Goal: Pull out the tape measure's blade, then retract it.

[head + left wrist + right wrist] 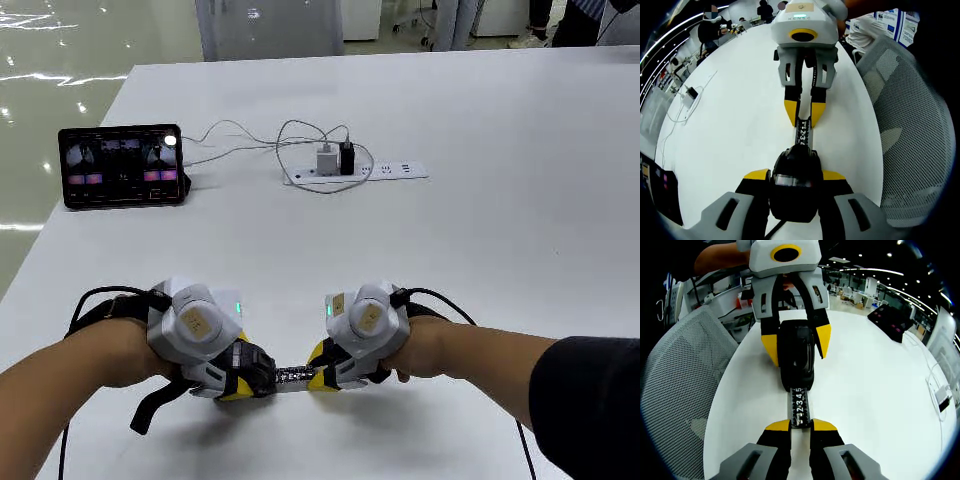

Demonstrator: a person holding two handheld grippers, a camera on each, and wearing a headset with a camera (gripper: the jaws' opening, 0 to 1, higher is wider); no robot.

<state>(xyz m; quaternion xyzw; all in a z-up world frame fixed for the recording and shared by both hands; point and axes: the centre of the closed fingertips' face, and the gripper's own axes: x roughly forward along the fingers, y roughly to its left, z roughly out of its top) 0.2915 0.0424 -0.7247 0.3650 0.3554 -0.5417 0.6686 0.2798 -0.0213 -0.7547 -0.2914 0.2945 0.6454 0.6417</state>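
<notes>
In the head view, a white table (480, 250) takes up most of the frame. A dark tablet (123, 165) with a lit screen stands at the upper left. A white power strip (360, 172) with two chargers and looping cables lies near the upper centre. At the bottom centre the two grippers face each other. The left gripper (250, 375) is clenched around the black tape measure (258, 364). The right gripper (322, 372) is pinched on the end of the blade (293, 376). A short stretch of blade spans the gap between them, low over the table.

In the left gripper view, the left gripper (795, 175) rises from the bottom edge with its yellow-tipped jaws clamped on either side of the tape measure (795, 187). The blade (804, 132), printed with numbers, runs up the frame from the case. The right gripper (804, 117) comes down from the top centre and is closed on the blade's far end. A mesh chair back (910, 125) fills the right side.

In the right gripper view, the right gripper (800, 427) at the bottom centre grips the tip of the blade (800, 407). The blade leads up to the tape measure (797, 352), which is held between the jaws of the left gripper (797, 346) at the top centre. The chair back (685, 375) is at the left, and the tablet (890, 317) is at the upper right.
</notes>
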